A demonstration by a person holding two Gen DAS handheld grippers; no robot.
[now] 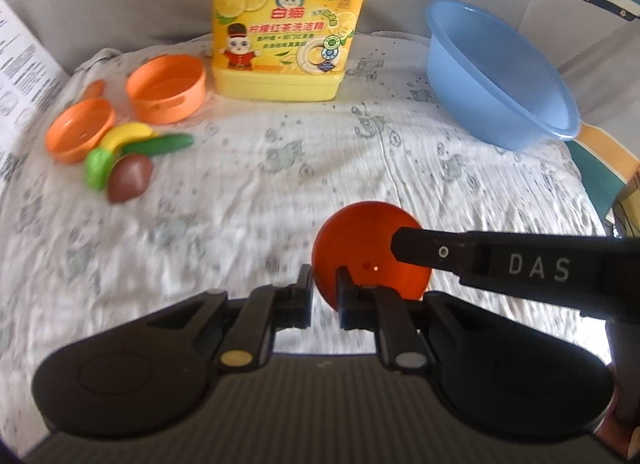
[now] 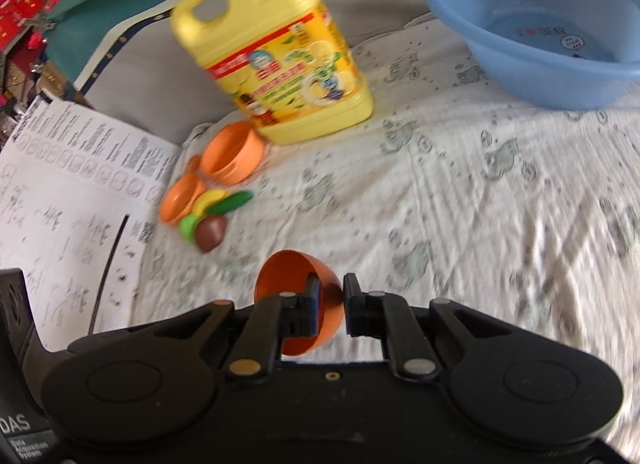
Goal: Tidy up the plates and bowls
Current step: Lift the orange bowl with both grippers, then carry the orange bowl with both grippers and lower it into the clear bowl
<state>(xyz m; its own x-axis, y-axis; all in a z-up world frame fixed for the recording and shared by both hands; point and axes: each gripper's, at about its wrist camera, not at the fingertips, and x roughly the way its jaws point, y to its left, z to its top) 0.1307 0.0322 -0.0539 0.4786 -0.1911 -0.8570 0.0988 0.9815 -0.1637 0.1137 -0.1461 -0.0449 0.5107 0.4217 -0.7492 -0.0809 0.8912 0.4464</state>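
— Above the cloth (image 1: 240, 224): where is the bowl (image 1: 368, 252)?
— I see both claws pinching its rim, left claw (image 1: 325, 296) and right claw (image 2: 332, 304), bowl lifted, tilted.

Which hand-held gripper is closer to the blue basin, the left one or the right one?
Right, apparently. The right hand-held gripper grips the small orange bowl on the side towards the blue basin; the left hand-held gripper grips its far side.

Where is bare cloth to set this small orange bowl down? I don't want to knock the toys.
Free: the wide middle of the cloth, between the toy food and the blue basin, in front of the yellow bottle. Crowded: the left corner, around the orange dishes.
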